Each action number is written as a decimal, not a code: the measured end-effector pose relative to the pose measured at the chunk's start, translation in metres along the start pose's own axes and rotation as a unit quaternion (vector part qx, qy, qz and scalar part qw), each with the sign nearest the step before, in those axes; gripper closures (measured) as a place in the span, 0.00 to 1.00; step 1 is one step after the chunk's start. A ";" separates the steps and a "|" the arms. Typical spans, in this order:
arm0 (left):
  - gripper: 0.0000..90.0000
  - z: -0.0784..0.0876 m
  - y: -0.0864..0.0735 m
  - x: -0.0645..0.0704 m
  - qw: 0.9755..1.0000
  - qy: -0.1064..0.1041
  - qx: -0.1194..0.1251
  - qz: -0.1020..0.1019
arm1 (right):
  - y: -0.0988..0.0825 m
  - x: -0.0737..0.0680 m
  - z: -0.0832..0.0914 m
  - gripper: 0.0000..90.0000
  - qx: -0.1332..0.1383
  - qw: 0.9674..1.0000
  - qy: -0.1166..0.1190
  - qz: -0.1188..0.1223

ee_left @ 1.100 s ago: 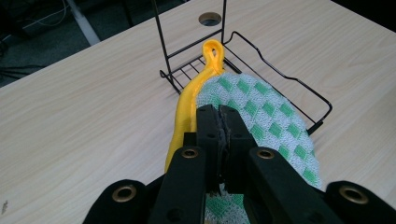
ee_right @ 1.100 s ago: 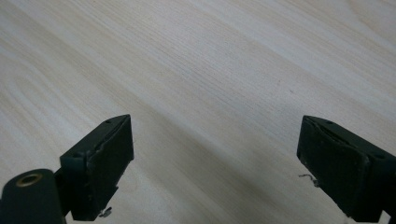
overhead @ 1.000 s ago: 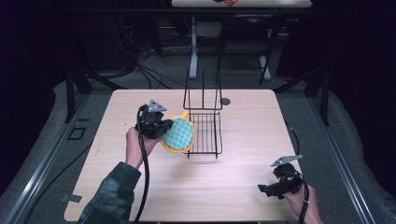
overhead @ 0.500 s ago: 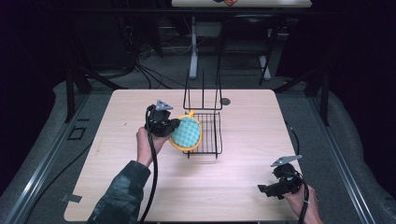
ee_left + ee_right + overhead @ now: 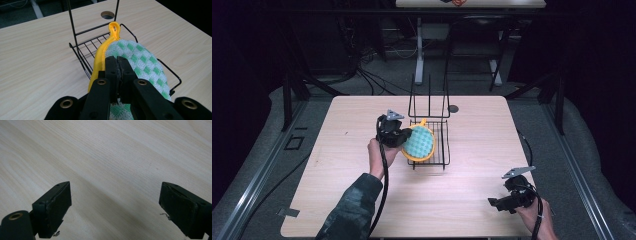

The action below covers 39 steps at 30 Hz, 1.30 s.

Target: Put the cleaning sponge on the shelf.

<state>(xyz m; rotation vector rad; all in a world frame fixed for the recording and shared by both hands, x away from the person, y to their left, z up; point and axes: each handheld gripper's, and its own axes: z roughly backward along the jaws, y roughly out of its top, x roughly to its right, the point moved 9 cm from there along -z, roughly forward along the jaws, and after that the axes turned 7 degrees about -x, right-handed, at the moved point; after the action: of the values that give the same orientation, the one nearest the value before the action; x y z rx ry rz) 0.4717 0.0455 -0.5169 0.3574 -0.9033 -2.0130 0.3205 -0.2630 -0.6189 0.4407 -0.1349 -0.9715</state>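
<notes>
The pot holder (image 5: 418, 142), a round cloth checked in green and white with a yellow border and a yellow hanging loop (image 5: 114, 28), was clamped at its near edge by the left gripper (image 5: 117, 65), whose jaws were pressed tight together on the fabric. It was held tilted on edge over the black wire rack (image 5: 438, 150), its loop pointing toward the rack's tall upright back wires; whether its lower rim touched the rack floor could not be told from either view. No brand, label or lettering could be read on the cloth, on the rack or on the grippers.

The left hand (image 5: 376, 152) held its gripper just beside the rack's left side, with the black cable trailing down along a camouflage-patterned sleeve (image 5: 352, 210). Behind the rack, a small round hole (image 5: 454, 108) sat in the wooden table (image 5: 337, 180).

Well apart from the rack, toward the table's near right corner, the right gripper (image 5: 495, 203) lay low over bare wood in the right hand (image 5: 532, 215). Its jaws stood wide apart with nothing between them, and the right gripper view showed plain pale wood grain beneath them.
</notes>
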 end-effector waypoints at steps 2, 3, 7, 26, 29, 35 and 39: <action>0.98 -0.004 0.000 0.001 1.000 0.004 0.004 0.004 | 0.000 0.000 0.000 0.12 -0.001 1.000 0.000 0.002; 0.98 -0.007 -0.001 0.001 1.000 0.005 0.003 0.004 | 0.000 0.000 0.000 0.12 0.000 1.000 0.000 0.003; 0.98 -0.019 -0.005 -0.001 1.000 0.011 0.005 0.015 | 0.000 0.000 0.000 0.12 -0.001 1.000 0.000 0.003; 0.98 -0.054 -0.016 0.002 0.998 0.028 0.003 0.055 | 0.000 0.000 0.000 0.12 -0.001 1.000 0.001 0.001; 0.98 -0.057 -0.017 0.002 0.998 0.032 -0.001 0.055 | 0.000 0.000 0.000 0.12 -0.001 1.000 0.002 0.003; 0.98 -0.063 -0.018 0.003 0.998 0.036 -0.002 0.060 | 0.000 0.000 0.000 0.12 -0.001 1.000 0.001 0.002; 0.98 -0.068 -0.018 0.007 0.997 0.035 -0.003 0.063 | 0.000 0.000 0.000 0.12 0.000 1.000 0.002 0.003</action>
<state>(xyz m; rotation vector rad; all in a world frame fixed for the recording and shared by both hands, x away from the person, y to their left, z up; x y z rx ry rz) 0.4942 0.0151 -0.5765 0.3575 -0.8546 -1.8760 0.3202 -0.2632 -0.6186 0.4416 -0.1330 -0.9638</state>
